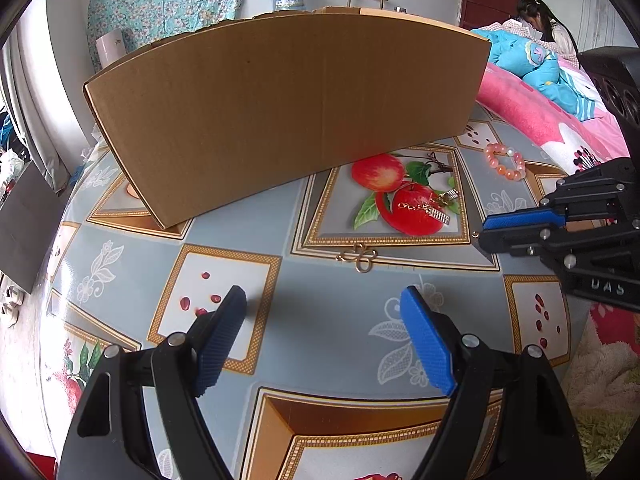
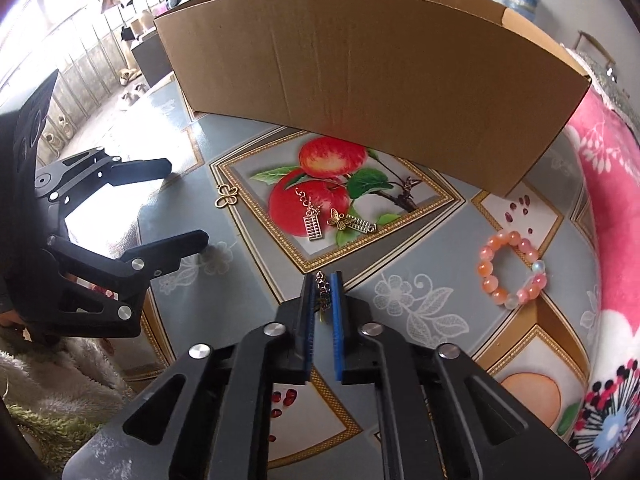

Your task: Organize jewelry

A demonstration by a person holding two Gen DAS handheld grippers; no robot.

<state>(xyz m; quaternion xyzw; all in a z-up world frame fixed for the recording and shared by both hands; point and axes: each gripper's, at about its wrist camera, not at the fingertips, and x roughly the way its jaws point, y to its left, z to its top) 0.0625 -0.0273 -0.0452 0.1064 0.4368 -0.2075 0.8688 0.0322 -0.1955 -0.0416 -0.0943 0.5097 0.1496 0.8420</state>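
A tall cardboard box stands at the back of the fruit-print tablecloth. In front of it lie a silver abacus charm on a chain, a gold butterfly charm, a gold outline butterfly and a pink bead bracelet. My right gripper is shut on a small chain charm just above the cloth. My left gripper hangs open over bare cloth, near the outline butterfly, with nothing between its fingers.
A pink flowered blanket covers a bed along the table's right side, where a person sits at the far end. A fluffy rug lies below the table's near edge. Shoes and shelves are on the floor to the left.
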